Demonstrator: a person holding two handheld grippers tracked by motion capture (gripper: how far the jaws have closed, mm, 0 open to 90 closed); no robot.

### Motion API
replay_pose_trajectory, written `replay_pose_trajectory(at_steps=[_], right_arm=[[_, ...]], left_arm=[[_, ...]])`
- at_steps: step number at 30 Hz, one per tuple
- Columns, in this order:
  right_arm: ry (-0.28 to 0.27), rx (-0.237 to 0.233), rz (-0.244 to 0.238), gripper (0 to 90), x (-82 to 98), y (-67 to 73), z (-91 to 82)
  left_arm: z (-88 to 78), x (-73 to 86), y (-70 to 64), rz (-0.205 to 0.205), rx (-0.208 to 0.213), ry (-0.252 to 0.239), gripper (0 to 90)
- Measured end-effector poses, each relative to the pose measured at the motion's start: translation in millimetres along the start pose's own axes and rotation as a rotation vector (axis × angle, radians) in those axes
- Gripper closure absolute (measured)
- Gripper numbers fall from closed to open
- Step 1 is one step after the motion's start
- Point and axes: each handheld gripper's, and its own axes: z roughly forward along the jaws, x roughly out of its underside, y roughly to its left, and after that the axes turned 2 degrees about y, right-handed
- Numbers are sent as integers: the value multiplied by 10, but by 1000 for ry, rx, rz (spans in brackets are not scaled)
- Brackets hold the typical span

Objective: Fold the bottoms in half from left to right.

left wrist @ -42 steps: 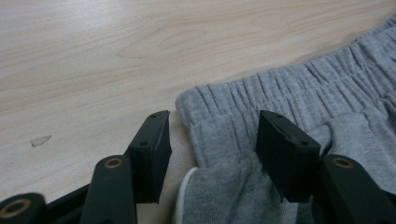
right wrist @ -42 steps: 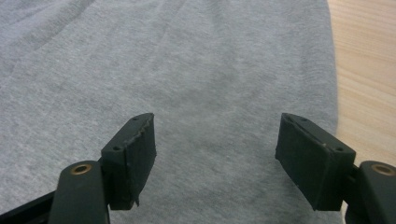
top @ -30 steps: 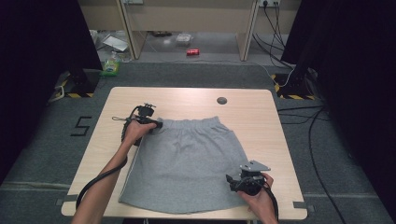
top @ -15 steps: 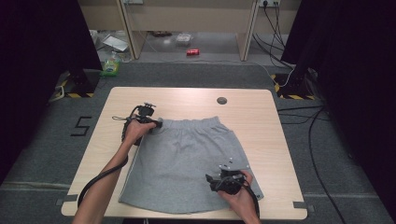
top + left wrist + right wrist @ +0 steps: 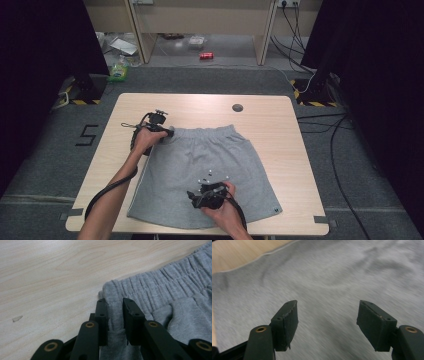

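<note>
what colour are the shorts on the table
Plain heather grey shorts, with a gathered elastic waistband; clearest in the high view.

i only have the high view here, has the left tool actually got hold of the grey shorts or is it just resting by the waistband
Observer: The left gripper view shows the left tool shut on the grey shorts, with a fold of the waistband corner pinched between its pads.
Operator: and the right one, holding anything
Observer: No. In the right gripper view the right tool stands wide open above the cloth, nothing between its pads.
Operator: is the waistband flat there
Observer: It is gathered into ridges, with a seam line running along it.
</note>
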Motion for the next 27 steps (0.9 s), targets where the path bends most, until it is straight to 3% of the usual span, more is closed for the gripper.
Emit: replay_pose_trajectory(at_steps=[8,13,18,24,26,27], right_arm=[[-3,-69,-61,338,-219,356,237],[22,-121,-93,337,-271,581,419],[33,-144,-137,331,-316,768,543],[35,-172,-139,329,-353,906,607],[35,-169,-169,326,-368,932,628],[37,-173,-157,325,-372,957,642]], left_arm=[[0,-1,0,5,0,1,742],[2,-4,-1,8,0,2,742],[1,-2,-1,12,-1,2,740],[1,-4,4,11,2,3,740],[2,-7,5,9,4,4,740],[2,-6,3,8,3,3,739]])
